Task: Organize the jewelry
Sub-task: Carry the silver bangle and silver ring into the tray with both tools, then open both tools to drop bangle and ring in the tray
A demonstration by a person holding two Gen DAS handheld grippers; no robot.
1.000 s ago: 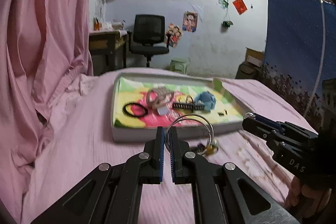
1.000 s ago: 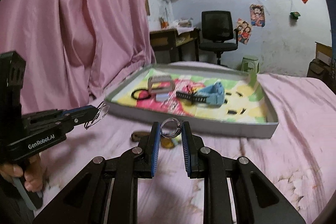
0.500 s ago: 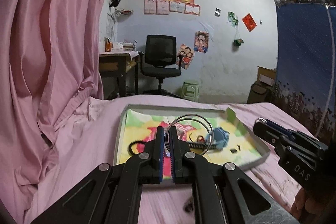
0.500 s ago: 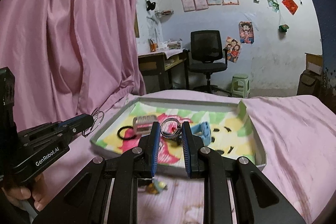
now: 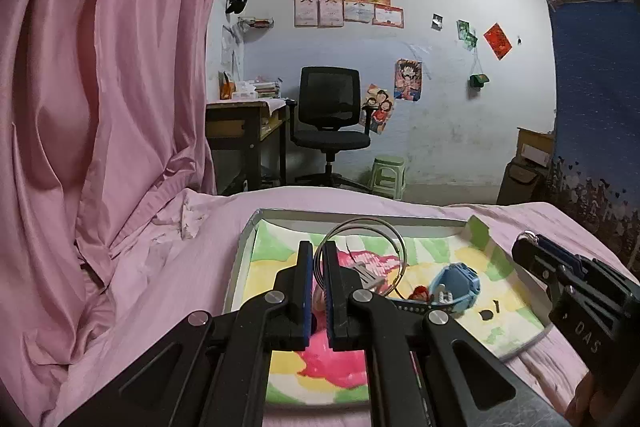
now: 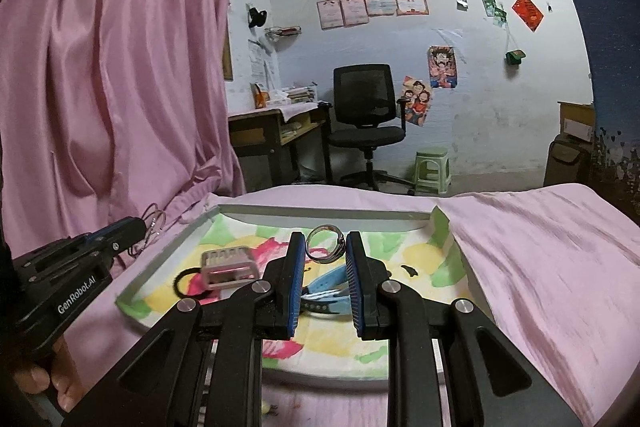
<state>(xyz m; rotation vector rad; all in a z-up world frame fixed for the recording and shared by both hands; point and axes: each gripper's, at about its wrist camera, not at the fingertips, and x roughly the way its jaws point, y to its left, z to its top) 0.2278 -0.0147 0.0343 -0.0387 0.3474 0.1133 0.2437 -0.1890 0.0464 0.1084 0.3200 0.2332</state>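
Note:
My left gripper (image 5: 316,253) is shut on thin silver bangles (image 5: 384,227) and holds them above the colourful tray (image 5: 240,259) on the pink bed. My right gripper (image 6: 323,247) is shut on a silver ring (image 6: 326,247), held above the same tray (image 6: 160,275). In the tray lie a blue watch (image 5: 458,281), a grey-pink clip (image 6: 228,265) and a black hair tie (image 6: 182,281). The left gripper with its bangles (image 6: 154,223) shows at the left of the right wrist view. The right gripper (image 5: 532,247) shows at the right of the left wrist view.
The tray rests on a pink sheet (image 6: 540,247). A pink curtain (image 5: 100,107) hangs at the left. A black office chair (image 5: 330,119), a desk (image 5: 244,123) and a green stool (image 5: 388,175) stand beyond the bed. A small item (image 6: 266,407) lies in front of the tray.
Both grippers have risen and moved forward over the tray, still holding the bangles and the ring. The tray now lies lower and closer in both views.

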